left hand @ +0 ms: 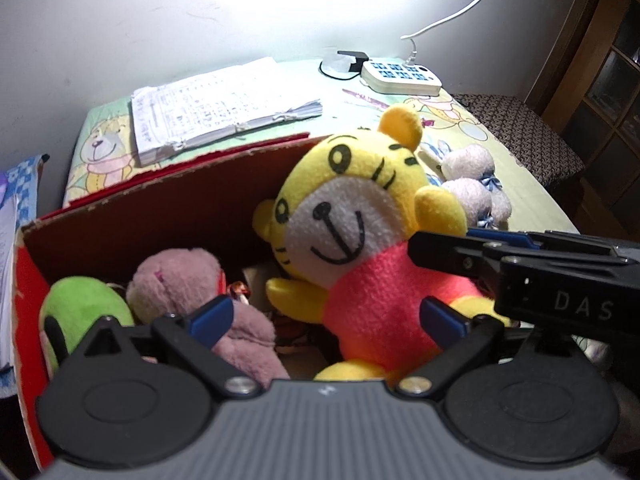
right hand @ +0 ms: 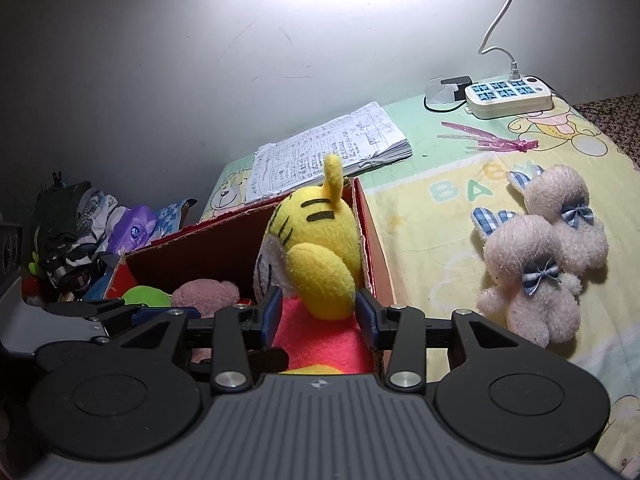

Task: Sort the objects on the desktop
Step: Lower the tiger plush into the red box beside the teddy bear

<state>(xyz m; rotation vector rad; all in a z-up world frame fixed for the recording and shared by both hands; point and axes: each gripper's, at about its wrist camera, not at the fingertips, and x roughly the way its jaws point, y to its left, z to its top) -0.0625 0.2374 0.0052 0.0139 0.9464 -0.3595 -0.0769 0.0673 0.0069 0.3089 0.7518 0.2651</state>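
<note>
Right gripper angled down, jaws parted around tiger plush

A home, likely a bedroom: a table covered with a cartoon baby blanket, plush rabbits, handwritten papers, a power strip, tissues, heaped clothes and a wooden door.

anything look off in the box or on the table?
The yellow tiger plush sits propped on the other toys, poking above the red box rim instead of settled inside. The box's top edge is ragged.
</note>
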